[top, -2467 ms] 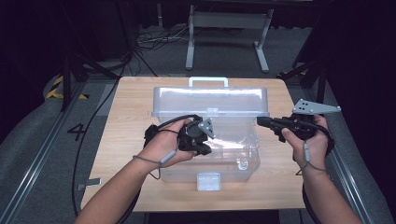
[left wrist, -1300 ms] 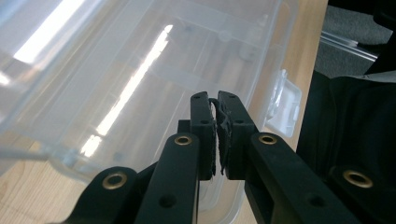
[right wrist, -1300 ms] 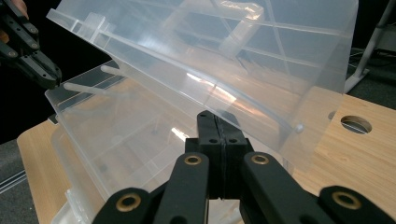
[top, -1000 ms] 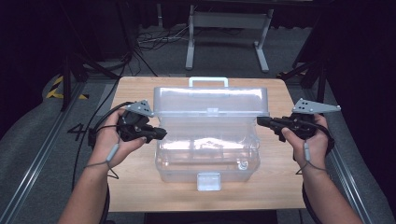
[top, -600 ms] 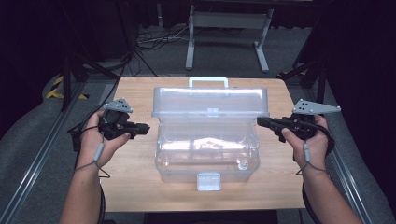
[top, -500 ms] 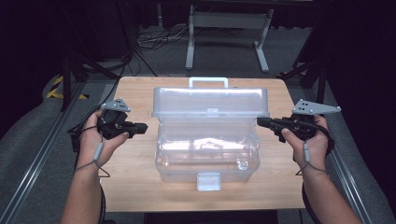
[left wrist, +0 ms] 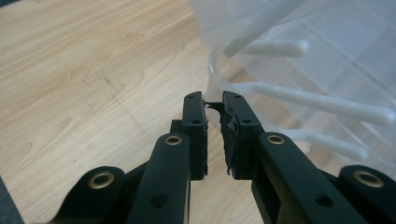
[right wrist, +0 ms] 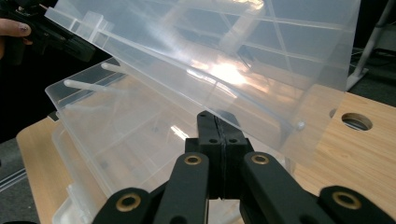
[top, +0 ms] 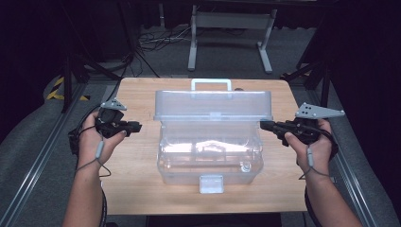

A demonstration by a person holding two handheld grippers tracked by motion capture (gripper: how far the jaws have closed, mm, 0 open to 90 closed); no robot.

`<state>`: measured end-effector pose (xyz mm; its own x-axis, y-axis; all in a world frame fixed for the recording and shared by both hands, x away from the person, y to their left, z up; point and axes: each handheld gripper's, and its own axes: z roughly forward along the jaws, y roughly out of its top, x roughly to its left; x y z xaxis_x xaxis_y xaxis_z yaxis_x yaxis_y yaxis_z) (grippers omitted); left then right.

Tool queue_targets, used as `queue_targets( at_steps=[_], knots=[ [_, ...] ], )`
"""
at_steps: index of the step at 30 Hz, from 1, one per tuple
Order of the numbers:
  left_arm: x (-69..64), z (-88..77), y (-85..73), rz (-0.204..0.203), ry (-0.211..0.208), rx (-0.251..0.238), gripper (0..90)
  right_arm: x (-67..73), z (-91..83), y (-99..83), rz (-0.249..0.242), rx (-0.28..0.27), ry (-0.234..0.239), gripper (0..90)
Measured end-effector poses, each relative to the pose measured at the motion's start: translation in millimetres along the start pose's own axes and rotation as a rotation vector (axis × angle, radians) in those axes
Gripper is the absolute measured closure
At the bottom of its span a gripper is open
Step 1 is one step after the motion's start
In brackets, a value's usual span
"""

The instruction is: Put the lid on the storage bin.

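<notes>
A clear plastic toolbox [top: 210,156] stands open on the wooden table [top: 137,175], its lid [top: 213,104] tilted up at the back with a white handle [top: 211,84] on top. My left gripper [top: 138,126] hovers just left of the box, pointing at its side wall [left wrist: 327,56]. Its jaws have just been opening; a narrow gap shows between the fingertips [left wrist: 213,100] with nothing in it. My right gripper [top: 262,124] is at the box's right end, shut, its tips [right wrist: 216,116] right by the lid [right wrist: 210,46], nothing held.
A white latch [top: 211,183] hangs on the box's front. The table has a round hole [right wrist: 357,121] near its far right corner. Behind the table stand a metal frame [top: 231,28] and floor cables [top: 156,40]. Rails run along both sides.
My left hand has pulled out of the box, moved left and sunk a little beside it. Its jaws now show a slight gap. The right hand has not moved.
</notes>
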<state>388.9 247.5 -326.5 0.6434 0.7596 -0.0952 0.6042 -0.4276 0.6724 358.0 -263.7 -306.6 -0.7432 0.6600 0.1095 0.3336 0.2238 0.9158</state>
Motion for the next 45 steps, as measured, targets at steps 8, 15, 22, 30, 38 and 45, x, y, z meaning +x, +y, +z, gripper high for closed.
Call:
queue_targets(
  at_steps=[8, 15, 22, 30, 38, 45],
  knots=[
    [8.1, 11.2, -4.3, -0.019, 0.022, 0.010, 72.4, 3.1, -2.8, -7.4, 0.017, -0.021, 0.018, 90.0],
    [14.8, 16.5, -9.1, -0.034, 0.029, 0.022, 69.6, 4.5, -4.6, -12.4, 0.021, -0.016, 0.035, 90.0],
    [19.3, 20.2, -12.5, -0.031, 0.029, 0.023, 66.7, 7.3, -4.2, -14.9, 0.012, 0.010, 0.043, 90.0],
    [25.7, 28.3, -17.4, -0.041, 0.019, 0.038, 64.4, 9.4, -7.0, -19.4, 0.005, 0.045, 0.056, 90.0],
    [28.3, 34.3, -20.8, -0.042, 0.005, 0.054, 63.3, 9.9, -7.9, -25.1, 0.005, 0.091, 0.078, 90.0],
    [29.6, 35.1, -22.6, -0.041, 0.000, 0.058, 63.3, 8.5, -9.0, -27.9, 0.008, 0.121, 0.082, 90.0]
  ],
)
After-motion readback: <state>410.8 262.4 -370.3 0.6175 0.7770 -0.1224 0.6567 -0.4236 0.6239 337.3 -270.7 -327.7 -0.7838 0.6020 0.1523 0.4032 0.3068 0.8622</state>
